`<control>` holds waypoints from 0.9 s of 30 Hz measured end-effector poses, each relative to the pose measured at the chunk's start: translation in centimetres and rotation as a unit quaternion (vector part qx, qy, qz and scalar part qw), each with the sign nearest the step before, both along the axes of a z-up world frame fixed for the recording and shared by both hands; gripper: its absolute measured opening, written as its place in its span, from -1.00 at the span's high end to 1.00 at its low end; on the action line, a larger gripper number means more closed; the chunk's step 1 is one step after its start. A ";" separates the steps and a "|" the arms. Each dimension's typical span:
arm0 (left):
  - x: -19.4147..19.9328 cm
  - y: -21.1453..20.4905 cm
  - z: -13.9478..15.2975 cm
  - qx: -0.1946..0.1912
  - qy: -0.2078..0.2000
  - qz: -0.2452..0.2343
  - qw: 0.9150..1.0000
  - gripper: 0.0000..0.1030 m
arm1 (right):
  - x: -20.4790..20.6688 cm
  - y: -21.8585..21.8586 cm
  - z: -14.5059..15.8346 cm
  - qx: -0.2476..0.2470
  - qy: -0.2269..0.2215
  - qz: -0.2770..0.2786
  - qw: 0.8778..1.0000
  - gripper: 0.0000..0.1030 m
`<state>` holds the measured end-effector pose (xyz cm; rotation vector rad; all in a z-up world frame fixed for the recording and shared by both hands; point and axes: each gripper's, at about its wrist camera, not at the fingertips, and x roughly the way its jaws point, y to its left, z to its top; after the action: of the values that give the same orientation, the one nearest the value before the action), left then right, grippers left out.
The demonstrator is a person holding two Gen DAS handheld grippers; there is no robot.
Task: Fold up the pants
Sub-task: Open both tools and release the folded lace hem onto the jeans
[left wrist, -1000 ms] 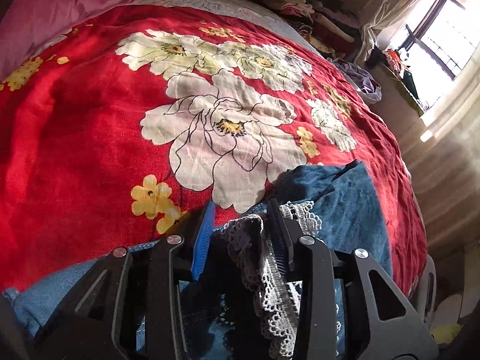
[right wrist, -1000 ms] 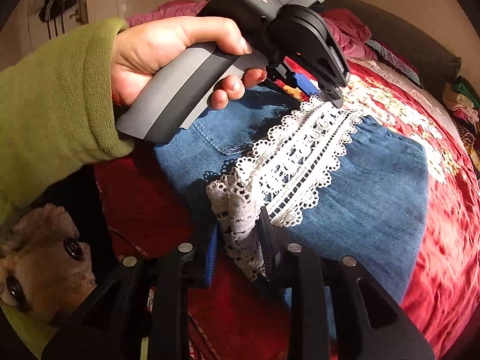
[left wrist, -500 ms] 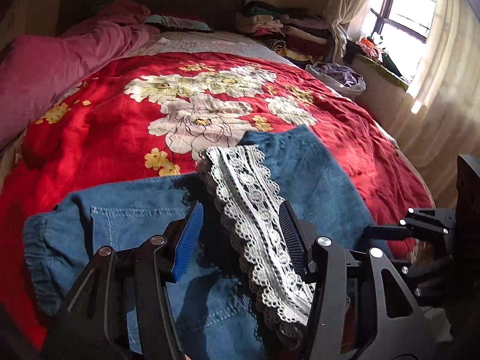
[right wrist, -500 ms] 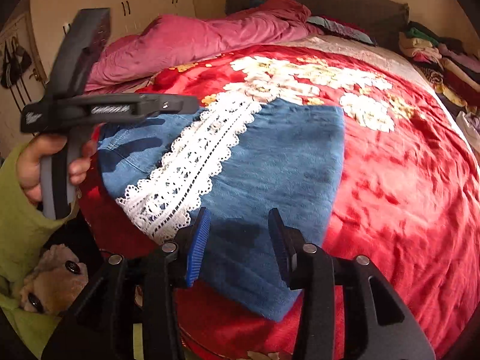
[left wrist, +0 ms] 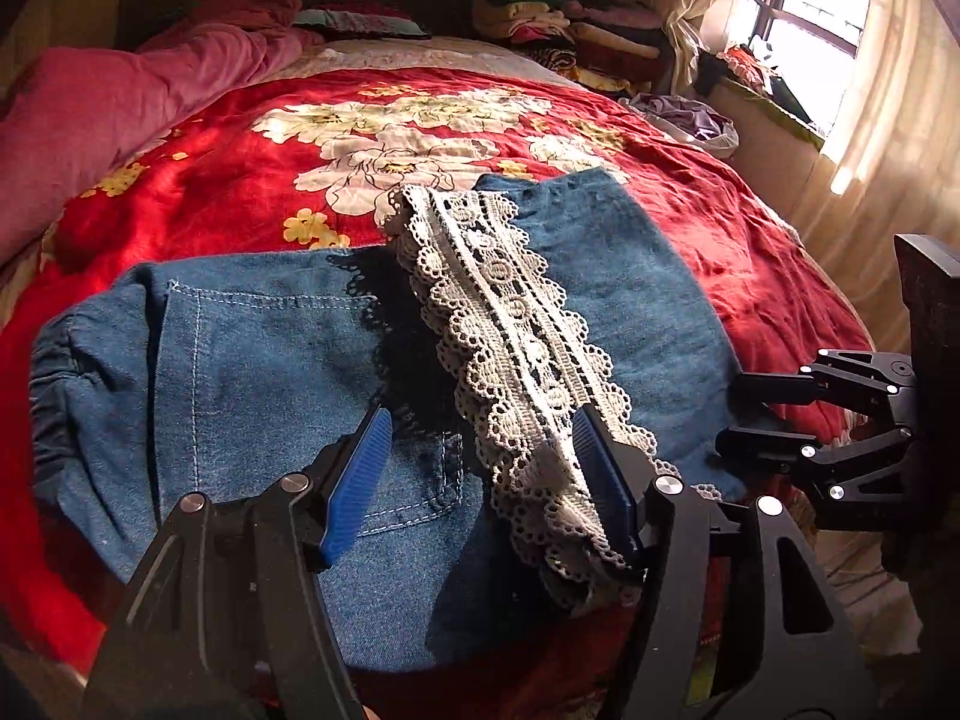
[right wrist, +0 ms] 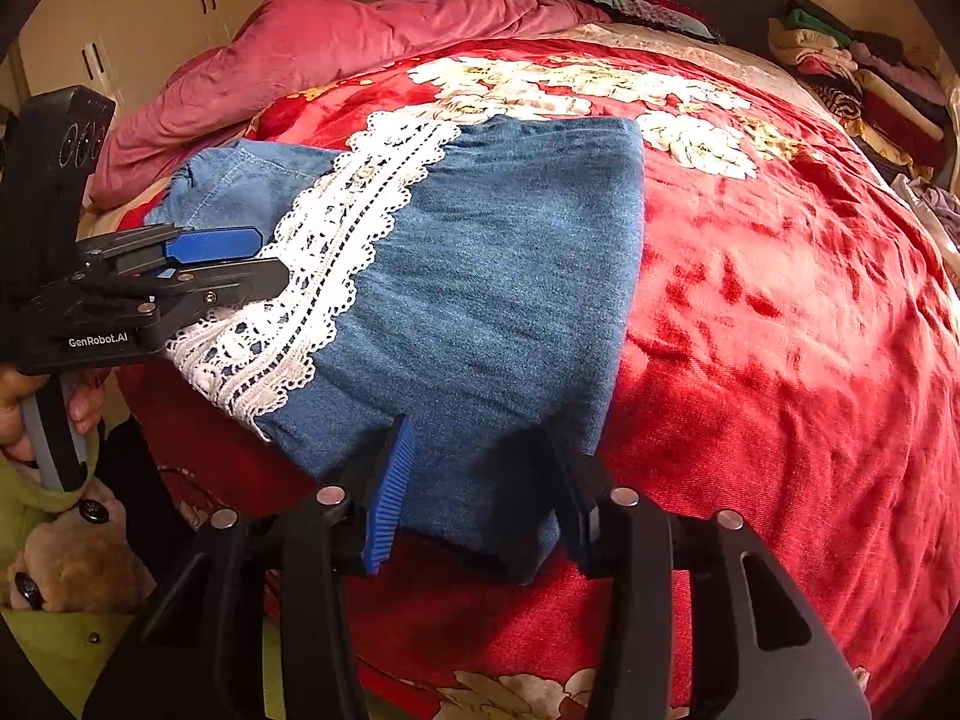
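Looking from the left wrist camera first: the blue denim pants with a white lace hem band (left wrist: 336,372) lie folded over on the red floral blanket (left wrist: 198,180), near the bed's close edge. That lace band (left wrist: 510,354) runs straight away from the left gripper (left wrist: 480,468), its near end draped between the spread jaws and against the right pad, not pinched. So the left jaws are released. The waistband sits off to the left; the right gripper (left wrist: 756,414) hovers at the far right edge.

Switching to the right wrist camera: the right gripper (right wrist: 480,480) is also spread wide, straddling the near corner of the folded denim (right wrist: 498,276) without clamping. The long axis of the pants runs left to right here. Plenty of open blanket (right wrist: 780,312) beyond and to the right for another fold, I'd guess. The left gripper (right wrist: 240,258) sits at the lace end.
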<state>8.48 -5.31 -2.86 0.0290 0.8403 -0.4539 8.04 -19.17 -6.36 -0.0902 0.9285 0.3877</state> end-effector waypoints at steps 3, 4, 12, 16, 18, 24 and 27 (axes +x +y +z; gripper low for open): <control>-0.5 0.3 1.1 -0.005 -0.011 0.004 1.000 -0.09 | -0.4 0.1 0.7 -0.001 -0.010 0.000 1.000 0.03; -0.7 0.5 1.4 -0.005 -0.015 0.006 1.000 -0.12 | -0.5 0.0 0.9 0.001 -0.014 -0.001 1.000 0.01; -2.2 2.2 4.1 -0.004 -0.045 0.029 0.999 -0.27 | -0.7 0.4 3.3 0.009 -0.044 0.004 0.999 -0.15; -2.8 3.4 5.2 -0.006 -0.059 0.041 0.997 -0.34 | -0.7 1.3 4.2 0.011 -0.054 0.013 0.998 -0.28; -3.1 4.2 5.6 -0.005 -0.063 0.051 0.997 -0.37 | -0.7 1.9 4.6 0.011 -0.061 0.018 0.998 -0.38; -3.8 7.9 5.8 -0.009 -0.062 0.098 0.993 -0.49 | 0.0 4.2 5.9 0.016 -0.076 0.041 0.996 -0.38; -4.1 10.1 5.7 -0.009 -0.058 0.124 0.991 -0.54 | 0.6 5.6 6.4 0.016 -0.082 0.054 0.995 -0.41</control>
<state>4.38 4.75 2.82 -0.0646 0.7141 -0.2237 8.61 -13.54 0.03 -0.1424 0.7566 0.4886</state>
